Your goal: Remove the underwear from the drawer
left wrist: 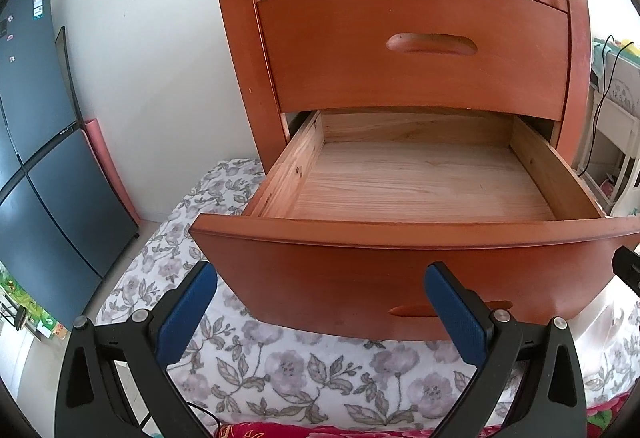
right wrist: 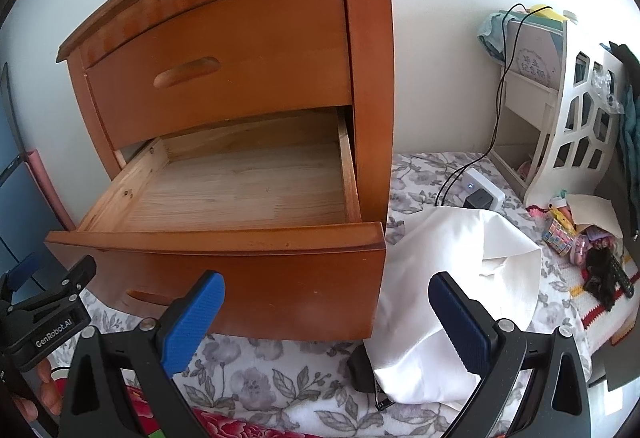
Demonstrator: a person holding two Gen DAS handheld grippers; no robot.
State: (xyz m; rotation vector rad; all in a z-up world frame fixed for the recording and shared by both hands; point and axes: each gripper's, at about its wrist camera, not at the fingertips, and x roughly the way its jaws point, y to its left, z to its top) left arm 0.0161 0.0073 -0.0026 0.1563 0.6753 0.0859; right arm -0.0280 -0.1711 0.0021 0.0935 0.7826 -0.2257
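Blue-padded left hand-held gripper (left wrist: 320, 318), jaws spread wide and holding nothing, hovers before the pulled-out lower drawer (left wrist: 420, 177) of a reddish-brown wooden nightstand (left wrist: 400, 49); only the drawer's bare pale-wood floor shows. From the right wrist, the right hand-held gripper (right wrist: 326, 322) likewise gapes empty over a grey floral bedsheet (right wrist: 260, 378), white cloth (right wrist: 452, 278) lying beside the drawer; whether it is the underwear is unclear.

White cloth (right wrist: 448, 302) part-covers black item (right wrist: 360, 370); its kind unclear; nightstand (right wrist: 240, 37) top cropped.
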